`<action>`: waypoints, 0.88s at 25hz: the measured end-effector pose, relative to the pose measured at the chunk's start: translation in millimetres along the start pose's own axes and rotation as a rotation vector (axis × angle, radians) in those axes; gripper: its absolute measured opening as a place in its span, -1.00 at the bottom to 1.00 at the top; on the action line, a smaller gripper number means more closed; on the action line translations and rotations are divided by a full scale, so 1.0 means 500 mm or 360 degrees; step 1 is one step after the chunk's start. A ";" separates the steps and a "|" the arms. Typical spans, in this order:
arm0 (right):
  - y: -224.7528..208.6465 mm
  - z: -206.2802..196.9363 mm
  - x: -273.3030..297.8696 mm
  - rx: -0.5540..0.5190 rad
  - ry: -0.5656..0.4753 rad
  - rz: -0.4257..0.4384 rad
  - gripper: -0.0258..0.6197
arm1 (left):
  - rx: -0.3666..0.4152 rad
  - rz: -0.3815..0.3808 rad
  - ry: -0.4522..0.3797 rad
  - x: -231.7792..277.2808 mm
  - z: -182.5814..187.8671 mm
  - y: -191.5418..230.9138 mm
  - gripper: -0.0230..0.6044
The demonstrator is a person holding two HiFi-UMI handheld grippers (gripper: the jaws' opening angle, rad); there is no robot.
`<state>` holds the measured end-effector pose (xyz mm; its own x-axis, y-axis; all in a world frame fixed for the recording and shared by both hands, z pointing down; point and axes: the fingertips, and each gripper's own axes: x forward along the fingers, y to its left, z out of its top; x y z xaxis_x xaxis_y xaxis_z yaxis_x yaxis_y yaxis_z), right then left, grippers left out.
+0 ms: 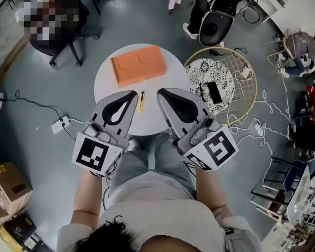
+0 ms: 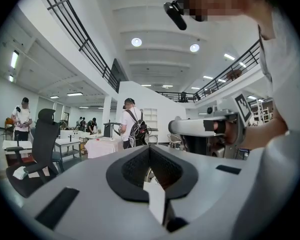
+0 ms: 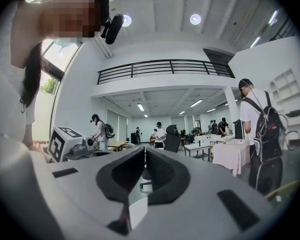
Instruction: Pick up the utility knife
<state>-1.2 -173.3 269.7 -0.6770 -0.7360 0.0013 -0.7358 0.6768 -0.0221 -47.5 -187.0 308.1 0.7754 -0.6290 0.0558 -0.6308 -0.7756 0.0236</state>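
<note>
The left gripper's (image 2: 150, 147) two jaws were closed tip to tip on nothing. The right gripper's (image 3: 145, 149) two jaws stood all but together, likewise empty. Between the two grippers lay one slim yellow utility knife (image 1: 141, 102) on one round white table (image 1: 108, 73), with one orange rectangular block (image 1: 138, 64) at the knife's 12 o'clock.

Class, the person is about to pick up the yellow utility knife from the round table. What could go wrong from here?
1. The utility knife is slim and lies flat on the table, so jaws may skid over it or nudge it away.
2. The left gripper and right gripper both have their jaws together, so one must open before closing in.
3. Neither gripper view shows the knife, so aiming may be off.
</note>
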 end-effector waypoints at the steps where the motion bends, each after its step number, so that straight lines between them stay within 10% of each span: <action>1: -0.006 0.000 -0.002 -0.0001 -0.0002 0.0005 -0.90 | 0.0006 0.0019 0.0005 0.005 -0.003 0.001 -0.89; 22: -0.106 -0.054 0.054 0.0023 0.0096 0.0360 -0.90 | -0.0214 0.0456 0.0551 0.119 -0.346 0.048 -0.81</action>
<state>18.9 -228.5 297.6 -0.8246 -0.5631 0.0545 -0.5654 0.8237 -0.0431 -21.4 -233.8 484.7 0.5284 -0.7443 0.4083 -0.8341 -0.5449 0.0862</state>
